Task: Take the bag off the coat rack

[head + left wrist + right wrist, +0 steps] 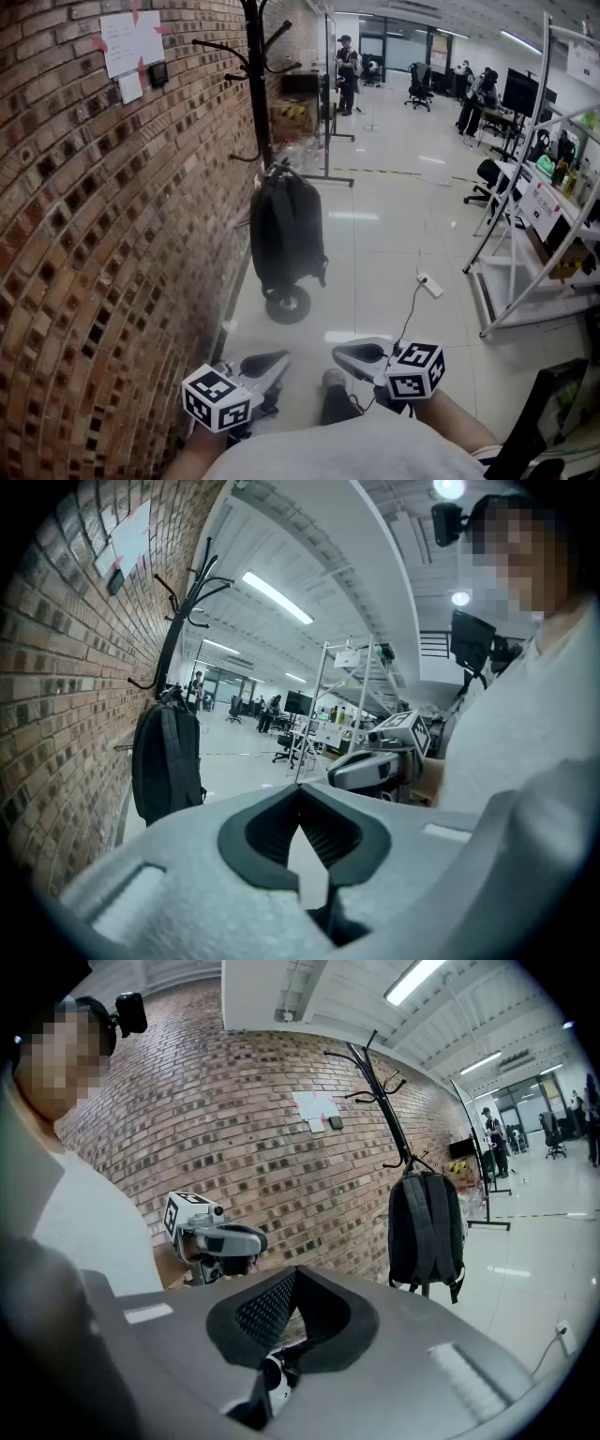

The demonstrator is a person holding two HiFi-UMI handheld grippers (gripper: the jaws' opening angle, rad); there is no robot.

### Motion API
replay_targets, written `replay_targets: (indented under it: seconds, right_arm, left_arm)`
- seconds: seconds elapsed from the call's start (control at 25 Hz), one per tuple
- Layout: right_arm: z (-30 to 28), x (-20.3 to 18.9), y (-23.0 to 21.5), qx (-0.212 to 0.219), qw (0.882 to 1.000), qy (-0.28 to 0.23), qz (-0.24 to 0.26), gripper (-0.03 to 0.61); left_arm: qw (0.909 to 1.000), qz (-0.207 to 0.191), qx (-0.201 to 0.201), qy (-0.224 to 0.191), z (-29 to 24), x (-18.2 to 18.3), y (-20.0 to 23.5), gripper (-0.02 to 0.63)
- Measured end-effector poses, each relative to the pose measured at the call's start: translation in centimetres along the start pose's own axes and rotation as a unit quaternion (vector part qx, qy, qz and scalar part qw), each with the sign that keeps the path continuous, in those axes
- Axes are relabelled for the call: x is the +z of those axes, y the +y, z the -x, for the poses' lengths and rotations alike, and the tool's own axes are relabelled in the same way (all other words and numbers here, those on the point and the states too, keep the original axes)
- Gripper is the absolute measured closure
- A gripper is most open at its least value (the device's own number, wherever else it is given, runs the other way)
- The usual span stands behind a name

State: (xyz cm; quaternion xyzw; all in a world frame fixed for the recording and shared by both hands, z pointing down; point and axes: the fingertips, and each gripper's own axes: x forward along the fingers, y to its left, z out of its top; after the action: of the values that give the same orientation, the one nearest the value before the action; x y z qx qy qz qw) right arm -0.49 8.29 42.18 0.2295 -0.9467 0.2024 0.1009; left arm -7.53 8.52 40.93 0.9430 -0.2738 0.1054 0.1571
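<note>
A black backpack hangs by its top handle from a low hook of the black coat rack, beside the brick wall; the rack's round base shows beneath it. Both grippers are held low and close to my body, well short of the bag. My left gripper is shut and holds nothing. My right gripper is also shut and holds nothing. The left gripper view shows the backpack ahead on the left. In the right gripper view the backpack hangs ahead on the right.
A brick wall with pinned papers runs along the left. A white power strip with its cable lies on the glossy floor. A white metal shelf frame stands at the right. People and office chairs are far back.
</note>
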Motion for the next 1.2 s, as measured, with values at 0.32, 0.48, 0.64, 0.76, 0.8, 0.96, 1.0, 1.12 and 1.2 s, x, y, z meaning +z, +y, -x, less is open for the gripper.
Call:
replay_targets:
  seconds: [0.32,0.48,0.64,0.76,0.8,0.96,1.0,1.12,1.2]
  right_arm:
    - [-3.3,1.9,-9.1,0.023,1.000,-0.002,-0.018,0.580]
    - [-5.9,4.2,-16.5,0.041,0.999,0.004,-0.033,0.580]
    - [-8.4,6.4,-23.9,0.047,0.998,0.018,-0.047,0.580]
    - [-10.2,9.2,-29.6,0.050,0.997,0.021,-0.050,0.580]
    - [-10.6,10.2,-31.2,0.052,0.997,0.023,-0.050,0.580]
    - [-12.6,13.4,-35.7,0.064,0.997,0.029,-0.038,0.580]
    - [-13.0,14.0,-36.3,0.067,0.997,0.030,-0.034,0.580]
    - [-13.9,14.9,-37.4,0.076,0.996,0.033,-0.031,0.580]
    - [-14.3,15.0,-37.9,0.082,0.996,0.038,-0.028,0.580]
  left_arm:
    - [0.9997,0.002,0.023,0.006,-5.9,2.1,7.2,0.612]
    - [0.9990,0.017,0.037,0.018,-10.8,3.5,13.2,0.612]
    - [0.9961,0.055,0.063,0.027,-15.2,4.9,19.6,0.612]
    - [0.9951,0.065,0.072,0.019,-18.5,7.4,24.5,0.612]
    - [0.9949,0.066,0.074,0.017,-19.5,8.3,25.8,0.612]
    - [0.9941,0.070,0.083,0.006,-22.4,11.3,29.6,0.612]
    - [0.9938,0.070,0.085,0.005,-22.8,11.7,30.3,0.612]
    - [0.9932,0.072,0.092,0.008,-23.7,12.1,31.6,0.612]
    - [0.9926,0.073,0.097,0.011,-23.8,12.1,32.2,0.612]
